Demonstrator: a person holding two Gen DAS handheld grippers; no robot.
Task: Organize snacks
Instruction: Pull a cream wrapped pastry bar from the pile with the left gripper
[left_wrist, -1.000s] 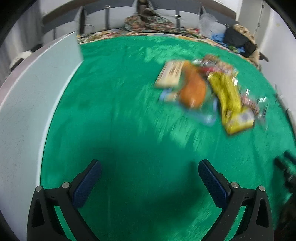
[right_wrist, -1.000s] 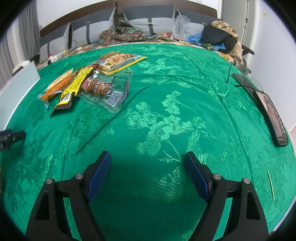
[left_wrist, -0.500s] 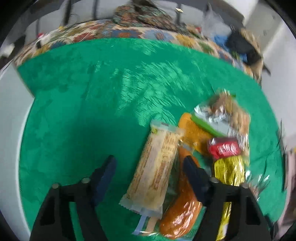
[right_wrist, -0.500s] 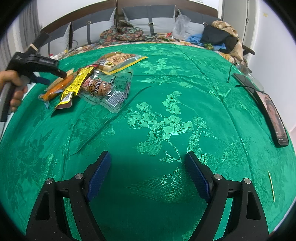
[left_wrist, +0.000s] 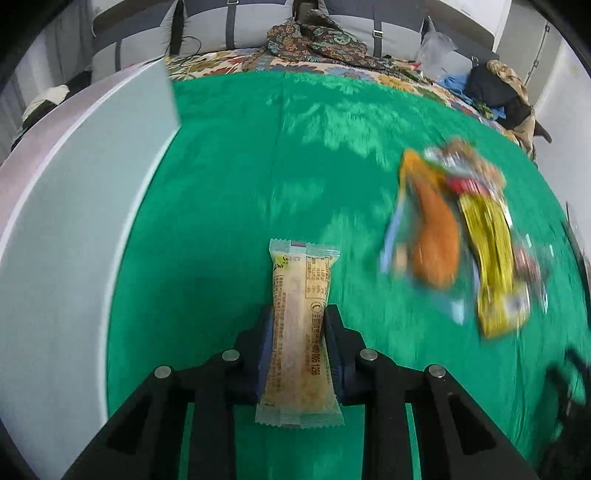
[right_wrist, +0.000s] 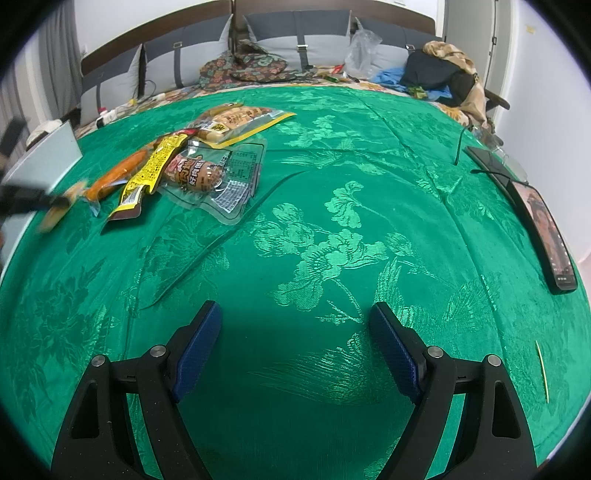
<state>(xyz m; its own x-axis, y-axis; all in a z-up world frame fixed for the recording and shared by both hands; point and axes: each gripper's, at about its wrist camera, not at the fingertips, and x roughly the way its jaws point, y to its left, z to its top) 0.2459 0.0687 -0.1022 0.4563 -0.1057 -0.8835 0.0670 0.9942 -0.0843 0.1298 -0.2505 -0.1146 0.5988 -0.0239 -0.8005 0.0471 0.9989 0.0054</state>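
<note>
Lifted from the snack pile since half a second ago, the beige bar packet (left_wrist: 301, 325) now sits pinched lengthwise in the left claw (left_wrist: 298, 314), above the green cloth (left_wrist: 236, 192) beside the pale box (left_wrist: 74, 206). Remaining snacks (right_wrist: 177, 166) lie heaped apart. Right claw (right_wrist: 295, 325) hovers spread wide, holding nothing.

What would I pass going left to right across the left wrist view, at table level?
White box → beige snack bar held in the left gripper → orange sausage pack → yellow packet.
</note>
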